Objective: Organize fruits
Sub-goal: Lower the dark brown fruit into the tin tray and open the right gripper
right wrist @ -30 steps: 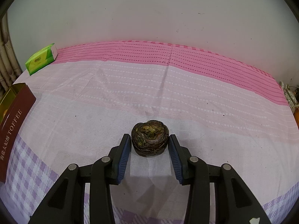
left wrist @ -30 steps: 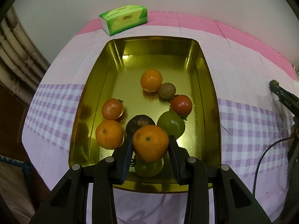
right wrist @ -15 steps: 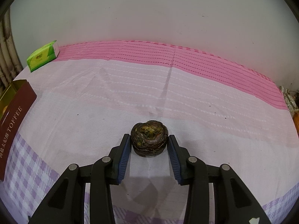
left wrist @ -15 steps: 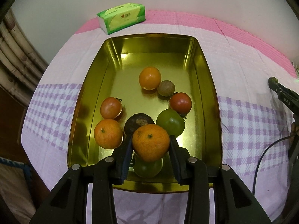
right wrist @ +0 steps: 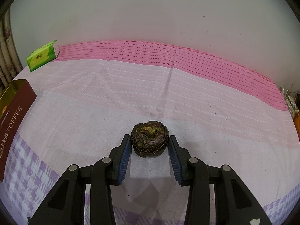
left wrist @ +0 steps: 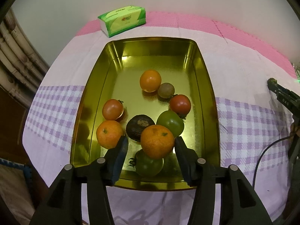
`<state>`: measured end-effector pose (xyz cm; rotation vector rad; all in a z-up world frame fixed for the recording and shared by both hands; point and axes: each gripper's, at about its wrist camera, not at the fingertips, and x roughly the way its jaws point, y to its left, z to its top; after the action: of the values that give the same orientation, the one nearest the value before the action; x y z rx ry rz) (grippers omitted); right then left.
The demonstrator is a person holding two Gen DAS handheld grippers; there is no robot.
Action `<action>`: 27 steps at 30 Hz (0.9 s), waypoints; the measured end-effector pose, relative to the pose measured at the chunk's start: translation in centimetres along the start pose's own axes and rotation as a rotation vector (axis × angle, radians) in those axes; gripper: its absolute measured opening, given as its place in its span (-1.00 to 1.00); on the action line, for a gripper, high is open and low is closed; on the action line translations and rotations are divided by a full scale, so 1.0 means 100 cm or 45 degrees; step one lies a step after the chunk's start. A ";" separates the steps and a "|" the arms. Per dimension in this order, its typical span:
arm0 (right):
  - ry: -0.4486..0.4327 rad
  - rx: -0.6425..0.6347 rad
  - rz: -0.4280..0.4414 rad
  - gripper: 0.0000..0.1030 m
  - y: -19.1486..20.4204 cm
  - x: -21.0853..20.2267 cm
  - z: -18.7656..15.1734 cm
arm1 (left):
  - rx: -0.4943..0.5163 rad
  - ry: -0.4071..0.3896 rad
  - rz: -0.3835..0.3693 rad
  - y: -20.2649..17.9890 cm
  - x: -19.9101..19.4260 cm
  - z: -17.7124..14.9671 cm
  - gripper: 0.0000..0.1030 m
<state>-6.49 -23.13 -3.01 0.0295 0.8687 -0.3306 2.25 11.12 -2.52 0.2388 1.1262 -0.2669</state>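
A: Orange is what sits nearest the left gripper (left wrist: pixel 151 148): an orange (left wrist: pixel 157 141) lies between the blue pads, and the jaws are opening. A gap shows on the left pad's side; on the right the fruit is at the pad's tip, and contact there cannot be ruled out.

B: Where is it being let go?

A: Inside the gold tin (left wrist: pixel 208 86), near its front wall, on top of a green tomato (left wrist: pixel 149 164). Just behind it a dark fruit (left wrist: pixel 139 126) and a second green tomato (left wrist: pixel 170 123) are seen. Further back lie another orange (left wrist: pixel 109 134), two red tomatoes (left wrist: pixel 112 108), a small brown fruit (left wrist: pixel 166 90) and a third orange (left wrist: pixel 150 80). Beyond the tin a green tissue pack (left wrist: pixel 123 19) rests on the cloth.

B: And the right gripper (right wrist: pixel 149 151)?

A: A dark wrinkled fruit (right wrist: pixel 149 139) is framed between its pads on the pink cloth (right wrist: pixel 168 97), well away from the tin, whose wall is seen at the far left. The left pad appears to touch it; a sliver of gap shows at the right, so a firm grip cannot be confirmed.

B: So the step in hand?

A: The release of the orange, judged from the widening jaws. Next, the left gripper would need to be lifted clear without the perched orange being nudged off, and the dark fruit would need to be clamped firmly and carried leftwards to the tin.
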 end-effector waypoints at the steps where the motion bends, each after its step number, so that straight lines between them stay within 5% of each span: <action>1: -0.001 -0.003 -0.003 -0.28 0.001 0.000 0.000 | 0.000 -0.002 0.000 0.001 -0.001 0.000 0.04; 14: 0.031 0.011 0.038 -0.28 0.011 -0.005 0.003 | -0.077 -0.134 -0.024 0.025 -0.044 0.000 0.29; 27: -0.057 -0.162 0.433 -0.28 0.141 -0.068 0.039 | -0.252 -0.200 0.147 0.076 -0.061 -0.010 0.42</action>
<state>-3.47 -8.48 3.07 0.0514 0.8227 0.0426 1.41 19.17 3.01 0.1048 0.9720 -0.0697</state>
